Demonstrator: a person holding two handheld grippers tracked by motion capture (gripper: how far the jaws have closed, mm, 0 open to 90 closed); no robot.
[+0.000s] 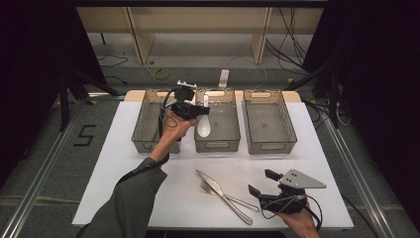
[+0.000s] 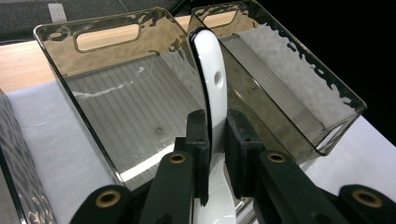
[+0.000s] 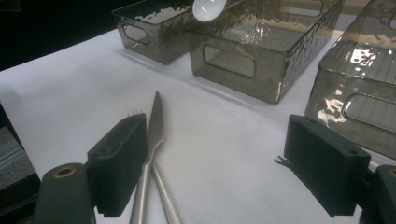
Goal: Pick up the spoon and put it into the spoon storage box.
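My left gripper [image 1: 202,110] [image 2: 215,135] is shut on the handle of a white spoon [image 1: 204,125] [image 2: 212,79], held above the middle bin [image 1: 218,145] [image 2: 116,98]. The spoon's bowl [image 3: 208,9] hangs over that bin's near-left part, clear of the floor. A steel knife [image 1: 218,190] [image 3: 156,122] and a fork [image 1: 236,201] [image 3: 164,198] lie crossed on the white table [image 1: 124,173] near the front. My right gripper [image 1: 261,181] [image 3: 224,158] stands open just right of them, low over the table, with nothing between its jaws.
Three smoked clear bins stand in a row at the back: the left bin [image 1: 143,130], the middle one, and the right bin [image 1: 270,145] [image 3: 359,70]. All have handle slots. Cables and a wooden frame [image 1: 143,39] lie beyond the table.
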